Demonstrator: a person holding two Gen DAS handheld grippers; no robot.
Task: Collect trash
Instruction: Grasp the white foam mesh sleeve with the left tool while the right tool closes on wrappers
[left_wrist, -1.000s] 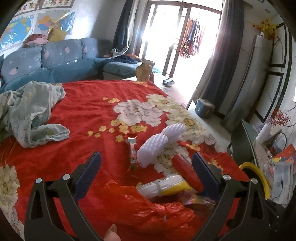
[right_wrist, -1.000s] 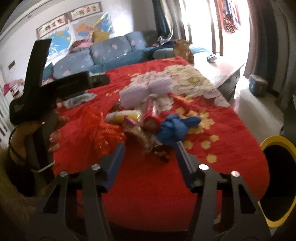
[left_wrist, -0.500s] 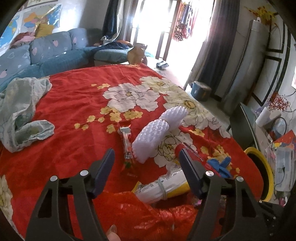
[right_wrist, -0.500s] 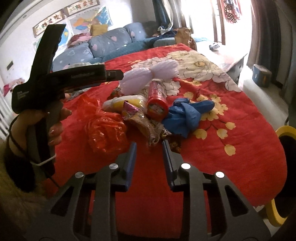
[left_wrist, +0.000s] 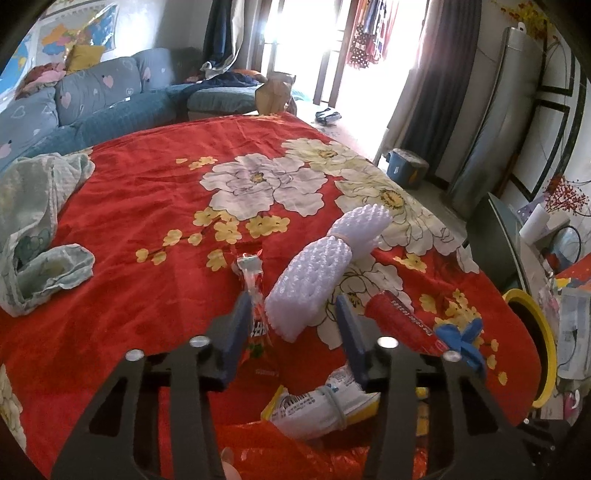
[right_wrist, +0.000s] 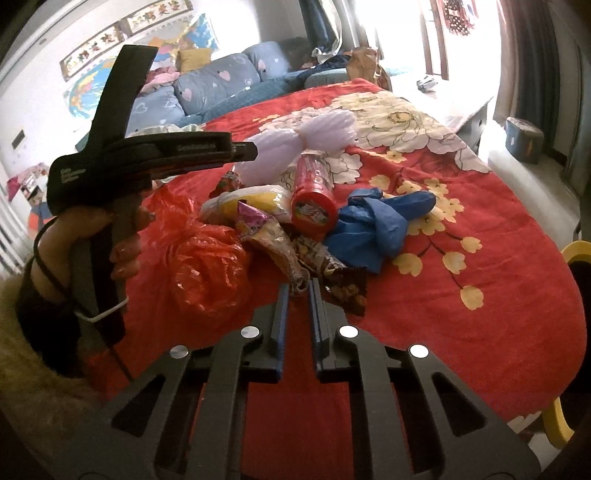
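A pile of trash lies on the red flowered cloth (left_wrist: 155, 192): white foam netting (left_wrist: 314, 280), a red tube (left_wrist: 402, 321), a white and yellow packet (left_wrist: 321, 402), a thin snack wrapper (left_wrist: 255, 291), a blue glove (right_wrist: 380, 221), a red plastic bag (right_wrist: 207, 266) and crumpled snack wrappers (right_wrist: 280, 247). My left gripper (left_wrist: 291, 317) is open, its jaws either side of the near end of the foam netting. My right gripper (right_wrist: 297, 291) is nearly shut, its tips at the tail of a crumpled snack wrapper; whether it grips the tail is unclear.
A yellow-rimmed bin (left_wrist: 535, 343) stands off the table's right edge. A pale green cloth (left_wrist: 33, 221) lies at the left. A blue sofa (left_wrist: 92, 103) is behind, and a small blue tub (left_wrist: 406, 166) sits on the floor.
My left gripper has moved forward over the pile and narrowed around the foam netting. My right gripper has moved in to the wrappers and closed from wide open to a narrow gap.
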